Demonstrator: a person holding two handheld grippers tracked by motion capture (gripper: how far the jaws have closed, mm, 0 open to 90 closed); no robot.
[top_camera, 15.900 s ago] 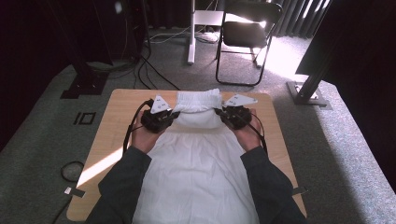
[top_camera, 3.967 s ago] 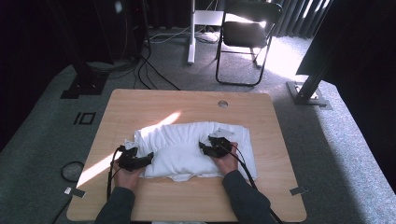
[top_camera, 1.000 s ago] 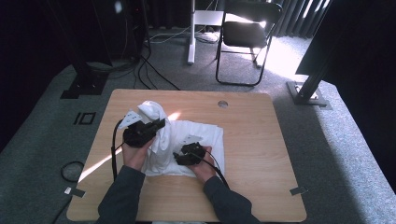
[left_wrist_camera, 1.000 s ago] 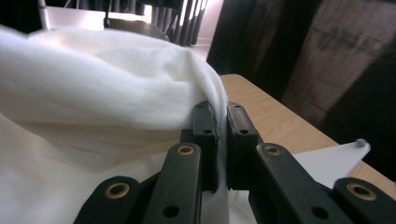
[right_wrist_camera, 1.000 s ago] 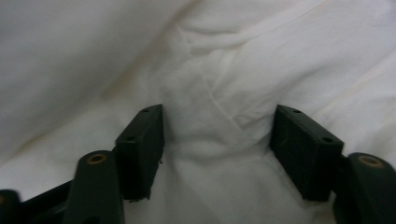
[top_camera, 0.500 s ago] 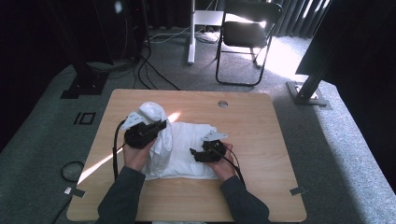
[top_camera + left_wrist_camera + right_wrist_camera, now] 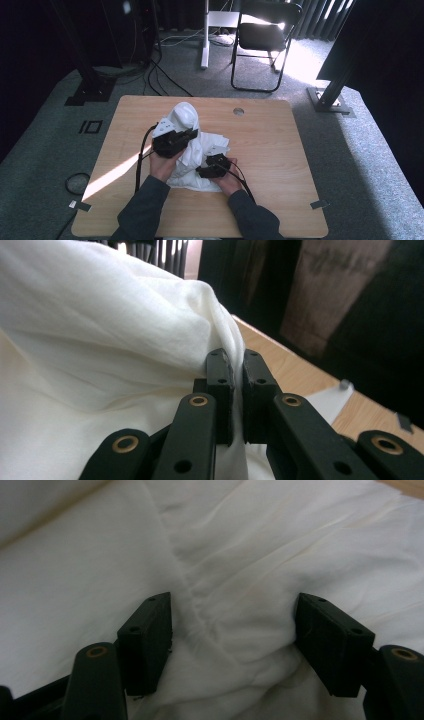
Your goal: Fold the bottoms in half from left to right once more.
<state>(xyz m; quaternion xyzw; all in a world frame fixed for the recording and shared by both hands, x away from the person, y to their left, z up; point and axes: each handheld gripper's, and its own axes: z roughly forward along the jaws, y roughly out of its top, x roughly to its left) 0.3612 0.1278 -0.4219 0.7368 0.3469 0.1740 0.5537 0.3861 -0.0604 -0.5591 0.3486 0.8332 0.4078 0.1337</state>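
Observation:
A white cloth (image 7: 200,150) lies bunched in the middle of the wooden table (image 7: 280,150). My left gripper (image 7: 181,134) holds a peak of it lifted above the table; in the left gripper view the jaws are shut with a fold of the white cloth (image 7: 115,345) pinched between them, left gripper (image 7: 238,360). My right gripper (image 7: 204,171) rests low on the cloth's near right part. In the right gripper view its jaws stand wide apart, pressed into the wrinkled white cloth (image 7: 240,565), right gripper (image 7: 232,617).
A round hole (image 7: 238,111) is in the table near its far edge. A black chair (image 7: 262,35) and a white post (image 7: 204,30) stand on the grey carpet beyond the table. Cables (image 7: 160,80) run over the floor at far left. Bare wood lies right of the cloth.
My left gripper has lifted the cloth's peak higher and toward the table's middle. My right gripper shifted a little to the left on the cloth, which is more bunched now.

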